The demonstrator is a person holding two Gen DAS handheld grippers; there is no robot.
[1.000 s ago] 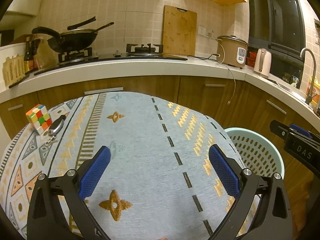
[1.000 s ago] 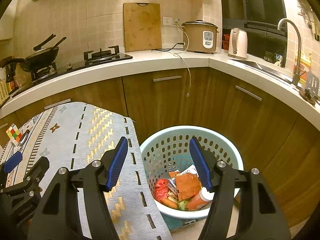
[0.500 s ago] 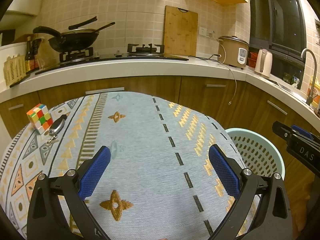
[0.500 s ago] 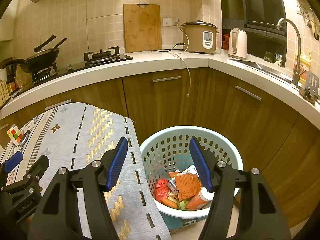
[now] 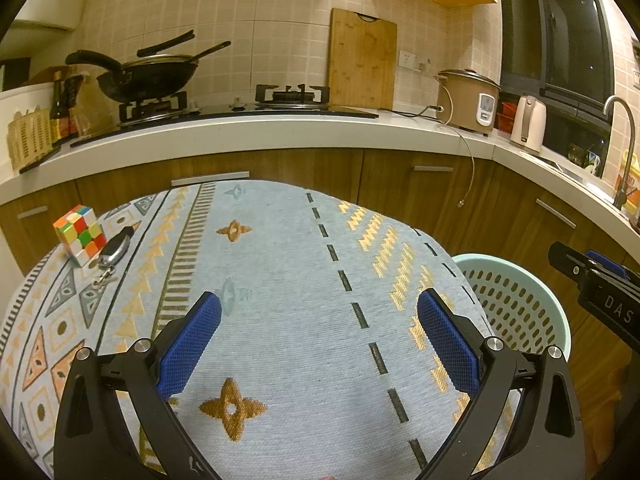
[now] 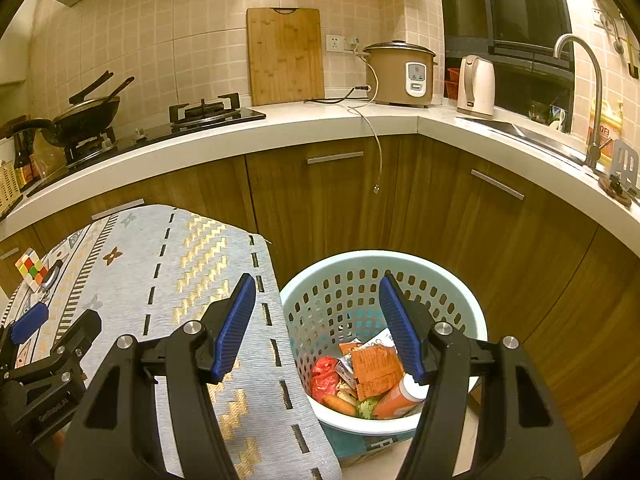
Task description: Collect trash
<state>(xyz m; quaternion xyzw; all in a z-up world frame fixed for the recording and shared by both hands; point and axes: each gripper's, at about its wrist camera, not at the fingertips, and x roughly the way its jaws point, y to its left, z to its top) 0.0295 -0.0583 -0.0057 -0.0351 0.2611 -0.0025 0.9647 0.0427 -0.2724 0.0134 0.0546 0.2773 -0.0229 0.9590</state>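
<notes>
The left gripper hangs over the patterned light-blue cloth-covered surface, jaws spread wide with nothing between them. The right gripper sits above the near rim of the pale green perforated plastic basket, jaws likewise released and empty. The trash lies in the basket's bottom: orange wrappers, a red crumpled piece, an orange bottle with a white cap. The basket stands just beside the surface's right edge. A multicoloured puzzle cube and a black key fob rest at the surface's far left.
</notes>
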